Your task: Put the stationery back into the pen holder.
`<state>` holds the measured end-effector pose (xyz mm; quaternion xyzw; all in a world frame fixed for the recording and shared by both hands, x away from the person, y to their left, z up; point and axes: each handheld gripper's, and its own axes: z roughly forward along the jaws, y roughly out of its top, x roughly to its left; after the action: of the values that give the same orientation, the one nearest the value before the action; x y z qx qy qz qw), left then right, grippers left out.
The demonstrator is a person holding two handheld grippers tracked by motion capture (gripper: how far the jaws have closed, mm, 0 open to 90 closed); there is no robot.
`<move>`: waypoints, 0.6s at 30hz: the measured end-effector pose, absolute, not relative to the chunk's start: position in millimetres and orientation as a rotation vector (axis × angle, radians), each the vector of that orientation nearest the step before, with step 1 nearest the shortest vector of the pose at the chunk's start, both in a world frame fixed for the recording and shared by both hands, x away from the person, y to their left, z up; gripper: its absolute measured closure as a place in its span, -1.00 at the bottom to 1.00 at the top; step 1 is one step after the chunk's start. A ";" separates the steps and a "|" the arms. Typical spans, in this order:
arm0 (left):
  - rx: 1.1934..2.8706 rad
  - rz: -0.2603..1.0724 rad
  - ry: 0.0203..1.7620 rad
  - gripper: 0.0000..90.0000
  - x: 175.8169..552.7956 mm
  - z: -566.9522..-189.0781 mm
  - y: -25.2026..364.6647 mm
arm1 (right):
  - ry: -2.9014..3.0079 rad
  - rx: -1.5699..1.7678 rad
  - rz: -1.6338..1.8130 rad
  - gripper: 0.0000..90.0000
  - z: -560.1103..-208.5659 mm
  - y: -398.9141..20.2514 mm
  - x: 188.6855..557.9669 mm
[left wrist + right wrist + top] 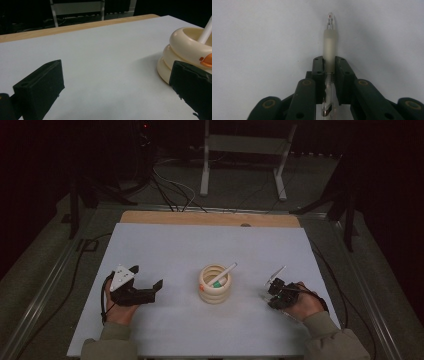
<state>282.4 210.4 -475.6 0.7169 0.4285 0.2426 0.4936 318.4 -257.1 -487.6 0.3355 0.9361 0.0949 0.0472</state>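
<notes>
While the pen (330,42) sits pinched between the jaws of the right gripper (329,66), its frosted cap and clear tip stick out past them over the white sheet, low at the right side of the bench (210,245). It's a slim, smooth, round plastic barrel, and the hold looks narrow, so I'd worry about it swivelling or sliding out if the hand swings fast. A metal clip glints between the jaws near the bottom, which could keep the pads from seating flat. Over in the middle stands the ring holder (215,284), cream, glossy, stacked like fat doughnuts with an orange spot, and another pen (223,274) leans in it already; a clumsy drop might knock that one or tip the light stack. The left gripper (148,284) rests nearby, jaws spread wide and empty, close enough to nudge the holder.
</notes>
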 end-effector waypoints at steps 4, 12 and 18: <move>1.733 0.587 1.044 -0.99 282.7 -475.9 211.4 | 2.847 1.025 0.310 0.79 -486.8 -257.9 317.7; 1.731 0.588 1.045 -0.99 282.5 -475.9 211.7 | 2.807 1.046 0.405 0.79 -483.0 -259.6 318.3; 1.733 0.589 1.045 -0.99 282.4 -475.8 211.9 | 2.780 1.044 0.470 0.79 -478.3 -261.8 317.7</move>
<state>282.4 211.9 -475.8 0.7148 0.4310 0.2430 0.4943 317.7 -261.8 -478.3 0.3465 0.9225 0.1561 0.0675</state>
